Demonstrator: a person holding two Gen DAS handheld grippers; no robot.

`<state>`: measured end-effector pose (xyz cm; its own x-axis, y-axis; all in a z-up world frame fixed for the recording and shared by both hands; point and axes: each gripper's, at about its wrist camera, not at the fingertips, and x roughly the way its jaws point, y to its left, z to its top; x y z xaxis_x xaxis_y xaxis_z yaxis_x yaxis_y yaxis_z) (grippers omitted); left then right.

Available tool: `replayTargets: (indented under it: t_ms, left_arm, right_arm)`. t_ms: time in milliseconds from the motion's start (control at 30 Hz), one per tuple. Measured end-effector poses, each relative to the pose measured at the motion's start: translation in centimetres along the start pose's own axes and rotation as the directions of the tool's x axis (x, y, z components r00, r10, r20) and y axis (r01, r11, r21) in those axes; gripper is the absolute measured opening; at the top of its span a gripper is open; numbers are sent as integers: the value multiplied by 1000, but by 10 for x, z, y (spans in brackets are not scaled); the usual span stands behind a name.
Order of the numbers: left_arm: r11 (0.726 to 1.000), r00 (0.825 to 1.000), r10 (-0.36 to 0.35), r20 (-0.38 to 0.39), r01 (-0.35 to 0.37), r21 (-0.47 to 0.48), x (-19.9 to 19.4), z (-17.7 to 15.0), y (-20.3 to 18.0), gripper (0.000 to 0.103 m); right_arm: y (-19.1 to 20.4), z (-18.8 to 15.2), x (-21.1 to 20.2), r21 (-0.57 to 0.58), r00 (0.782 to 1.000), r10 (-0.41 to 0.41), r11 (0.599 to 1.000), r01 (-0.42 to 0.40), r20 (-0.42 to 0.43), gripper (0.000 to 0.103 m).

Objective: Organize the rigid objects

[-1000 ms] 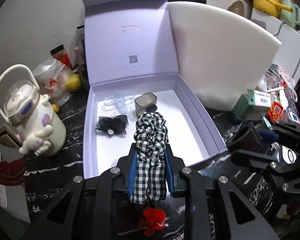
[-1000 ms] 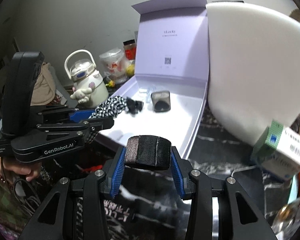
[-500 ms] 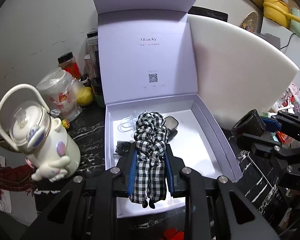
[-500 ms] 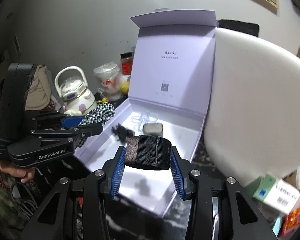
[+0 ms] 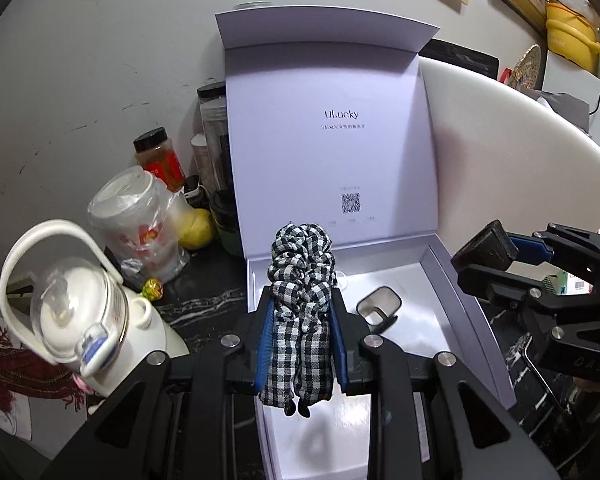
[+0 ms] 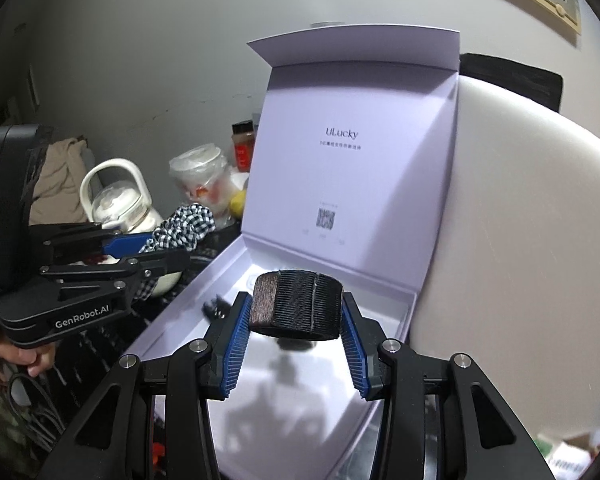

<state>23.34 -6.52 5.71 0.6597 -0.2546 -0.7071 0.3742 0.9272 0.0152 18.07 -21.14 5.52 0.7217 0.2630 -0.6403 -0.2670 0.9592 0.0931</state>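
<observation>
Left tongs [image 5: 300, 320] clamped on checked scrunchie [image 5: 302, 280], held above near end of open lilac box [image 5: 460, 300]. Right tongs [image 6: 296, 334] clamped on dark ribbed band [image 6: 298, 304], also over box. Small grey clip [image 5: 378, 306] lies on box floor.

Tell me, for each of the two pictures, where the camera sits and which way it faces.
Left wrist: sits on the left tool, looks down into the open box; shows its fingers clamped on a checked scrunchie.
Right wrist: sits on the right tool, looks down at the box from its right; shows fingers holding a dark comb, plus a hand.
Shared: box, scrunchie, white kettle.
</observation>
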Motion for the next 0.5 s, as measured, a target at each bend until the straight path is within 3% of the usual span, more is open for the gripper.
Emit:
replayTargets:
  t_ms: [500]
  left_arm:
    - [999, 1000, -18, -17, 17, -48, 38, 13, 7, 25]
  right_arm:
    - [-19, 11, 32, 84, 1000, -3, 996, 2, 16, 43]
